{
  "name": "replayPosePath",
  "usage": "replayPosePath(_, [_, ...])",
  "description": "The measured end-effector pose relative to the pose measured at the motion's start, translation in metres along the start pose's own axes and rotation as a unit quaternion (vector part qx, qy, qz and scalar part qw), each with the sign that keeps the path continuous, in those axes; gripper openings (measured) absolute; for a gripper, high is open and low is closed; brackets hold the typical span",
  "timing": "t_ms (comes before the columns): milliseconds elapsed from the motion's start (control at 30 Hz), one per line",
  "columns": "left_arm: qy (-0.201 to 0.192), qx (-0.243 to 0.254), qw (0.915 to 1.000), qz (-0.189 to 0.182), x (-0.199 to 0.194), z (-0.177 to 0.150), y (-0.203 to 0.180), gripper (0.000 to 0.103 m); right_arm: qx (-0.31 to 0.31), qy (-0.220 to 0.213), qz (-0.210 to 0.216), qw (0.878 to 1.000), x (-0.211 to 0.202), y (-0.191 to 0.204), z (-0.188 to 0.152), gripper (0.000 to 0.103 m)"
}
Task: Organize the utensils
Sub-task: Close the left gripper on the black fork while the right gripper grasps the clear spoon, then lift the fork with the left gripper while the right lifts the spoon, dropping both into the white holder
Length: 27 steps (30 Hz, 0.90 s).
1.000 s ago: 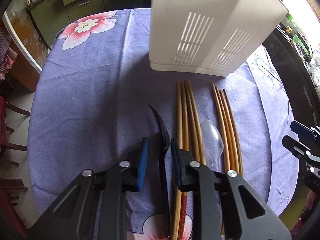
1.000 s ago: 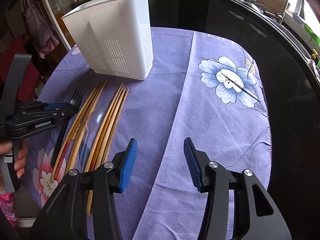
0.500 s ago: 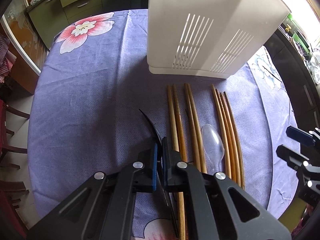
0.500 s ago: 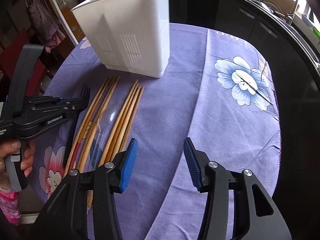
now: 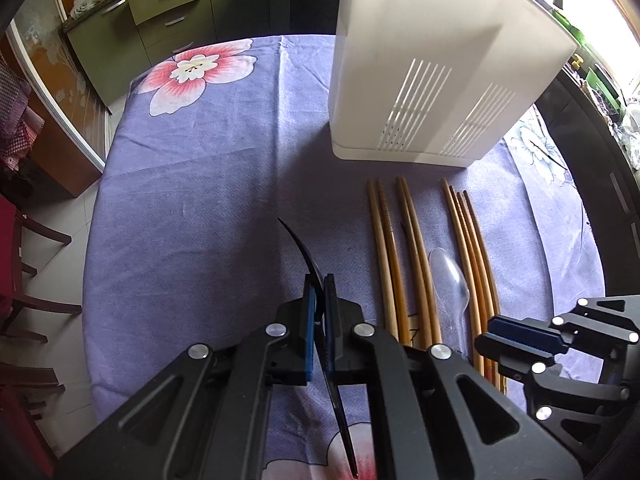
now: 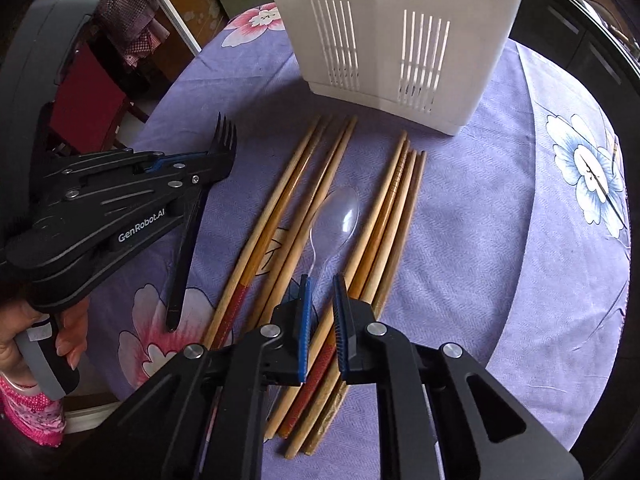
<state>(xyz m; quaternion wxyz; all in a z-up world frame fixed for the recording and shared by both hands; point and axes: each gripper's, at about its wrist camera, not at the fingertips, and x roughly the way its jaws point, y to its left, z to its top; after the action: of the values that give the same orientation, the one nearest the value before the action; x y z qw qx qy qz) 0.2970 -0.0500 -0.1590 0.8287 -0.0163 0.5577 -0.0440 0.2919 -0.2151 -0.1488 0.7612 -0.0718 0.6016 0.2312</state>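
My left gripper (image 5: 318,300) is shut on a black plastic fork (image 5: 298,242); its tines (image 6: 226,136) stick out past the fingers in the right wrist view, where that left gripper (image 6: 218,166) sits at the left. A clear plastic spoon (image 6: 340,216) lies between two groups of wooden chopsticks (image 6: 288,200). My right gripper (image 6: 323,312) hangs over the spoon's handle, its jaws closing with a narrow gap left and the handle's end at the gap. A white slotted utensil holder (image 6: 392,20) stands upright behind the chopsticks. From the left wrist, the right gripper (image 5: 486,340) shows at the right edge.
A purple flowered cloth (image 5: 192,208) covers the round table. Its edge (image 6: 600,320) curves close on the right of the right wrist view. Red chairs (image 5: 16,264) and green cabinets (image 5: 160,12) stand beyond the table's left and far sides. A hand (image 6: 36,336) holds the left gripper's handle.
The left gripper closed onto the fork and kept hold of it. The right gripper swung left from bare cloth to above the spoon and chopsticks, and its jaws narrowed from wide to a small gap.
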Motion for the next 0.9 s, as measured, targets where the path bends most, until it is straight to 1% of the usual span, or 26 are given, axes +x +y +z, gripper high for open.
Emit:
replayPosePath(133, [-0.003, -0.001, 1.0, -0.003, -0.002, -0.001, 0.002, 0.004, 0.007, 0.012, -0.002, 1.0, 0.009, 0.002, 0.006, 0.013])
replayPosePath(400, [-0.003, -0.001, 1.0, -0.009, -0.001, -0.004, 0.003, 0.004, 0.009, 0.026, -0.035, 0.999, 0.024, 0.012, 0.013, 0.013])
replayPosePath(500, [-0.004, 0.0, 0.9999, -0.009, -0.002, -0.005, 0.004, 0.004, 0.012, 0.024, -0.046, 0.999, 0.027, 0.019, 0.014, 0.014])
replayPosePath(567, [-0.005, 0.002, 0.9999, -0.011, -0.003, -0.005, 0.003, 0.004, 0.004, 0.02, -0.061, 0.998, 0.027, 0.024, 0.012, 0.014])
replayPosePath(667, [-0.006, 0.003, 0.9999, -0.011, -0.005, -0.006, 0.002, 0.004, 0.0, 0.011, -0.072, 0.997, 0.027, 0.026, 0.011, 0.012])
replayPosePath(767, [-0.01, 0.002, 0.9999, -0.012, -0.009, -0.006, 0.002, 0.004, 0.003, -0.009, -0.054, 0.998, 0.019, 0.025, 0.008, 0.011])
replayPosePath(900, [-0.02, 0.007, 0.9997, -0.012, -0.021, -0.005, 0.0, 0.004, 0.006, -0.054, -0.025, 0.998, -0.01, 0.02, 0.004, 0.01])
